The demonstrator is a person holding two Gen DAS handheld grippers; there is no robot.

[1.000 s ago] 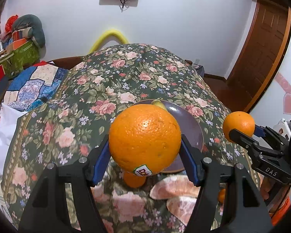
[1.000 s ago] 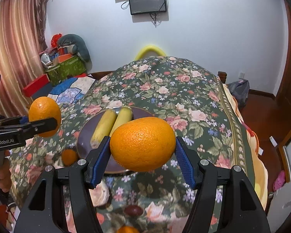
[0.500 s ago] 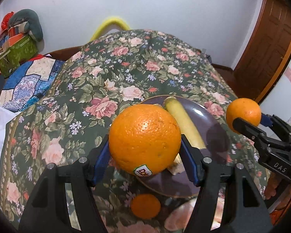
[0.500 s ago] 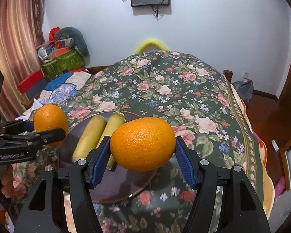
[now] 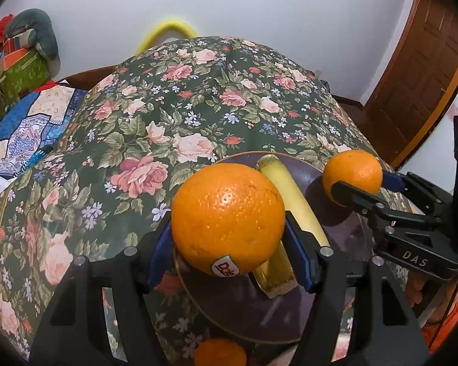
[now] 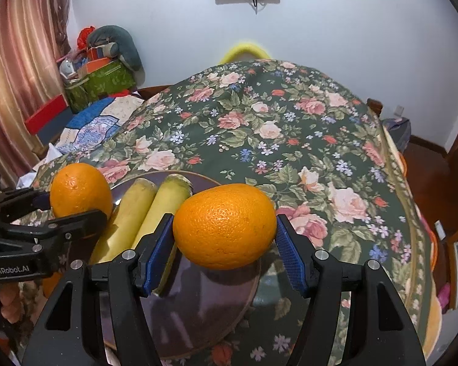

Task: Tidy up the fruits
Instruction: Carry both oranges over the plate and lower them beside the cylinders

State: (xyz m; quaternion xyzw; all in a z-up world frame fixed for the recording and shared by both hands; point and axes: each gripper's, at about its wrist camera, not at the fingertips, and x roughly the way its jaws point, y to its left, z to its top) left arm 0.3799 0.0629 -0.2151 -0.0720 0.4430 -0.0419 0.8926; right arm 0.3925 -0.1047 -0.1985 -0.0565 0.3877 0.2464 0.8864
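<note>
My left gripper (image 5: pixel 229 244) is shut on a large orange with a sticker (image 5: pixel 227 218), held above the near left part of a dark purple plate (image 5: pixel 345 235). My right gripper (image 6: pixel 224 245) is shut on a second orange (image 6: pixel 224 225), held over the right side of the same plate (image 6: pixel 204 305). Two yellow bananas (image 6: pixel 143 210) lie on the plate; one shows in the left wrist view (image 5: pixel 293 201). The right gripper's orange shows in the left wrist view (image 5: pixel 352 177), and the left gripper's orange in the right wrist view (image 6: pixel 81 189).
A third, smaller orange (image 5: pixel 219 352) lies on the floral tablecloth (image 5: pixel 183 116) just in front of the plate. Boxes and bundled clothes (image 6: pixel 103 70) are stacked at the far left by the wall. A wooden door (image 5: pixel 418 76) stands at the right.
Both grippers have moved forward and down over the plate with their oranges. The plate and bananas now sit closer beneath them, and the loose orange has slid to the bottom edge.
</note>
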